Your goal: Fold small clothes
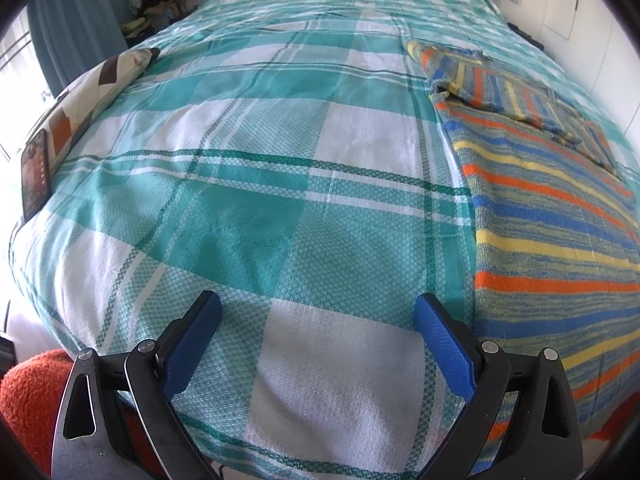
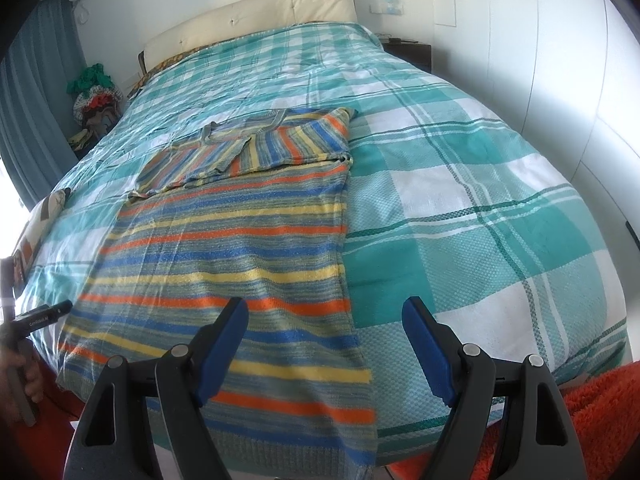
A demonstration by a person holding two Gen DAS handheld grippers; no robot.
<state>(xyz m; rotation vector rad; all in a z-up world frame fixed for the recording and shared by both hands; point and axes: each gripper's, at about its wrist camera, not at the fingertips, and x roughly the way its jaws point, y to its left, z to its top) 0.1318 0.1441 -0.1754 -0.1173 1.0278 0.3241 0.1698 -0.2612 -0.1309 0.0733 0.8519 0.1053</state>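
A striped knit sweater in blue, orange and yellow lies flat on the bed, its sleeves folded across the chest at the far end. It shows at the right in the left wrist view. My right gripper is open and empty above the sweater's near right hem. My left gripper is open and empty over the bare bedspread, just left of the sweater's edge.
The bed carries a teal and white checked bedspread. A patterned pillow and a dark phone-like slab lie at its left edge. An orange rug is on the floor. Clothes are piled beyond the bed.
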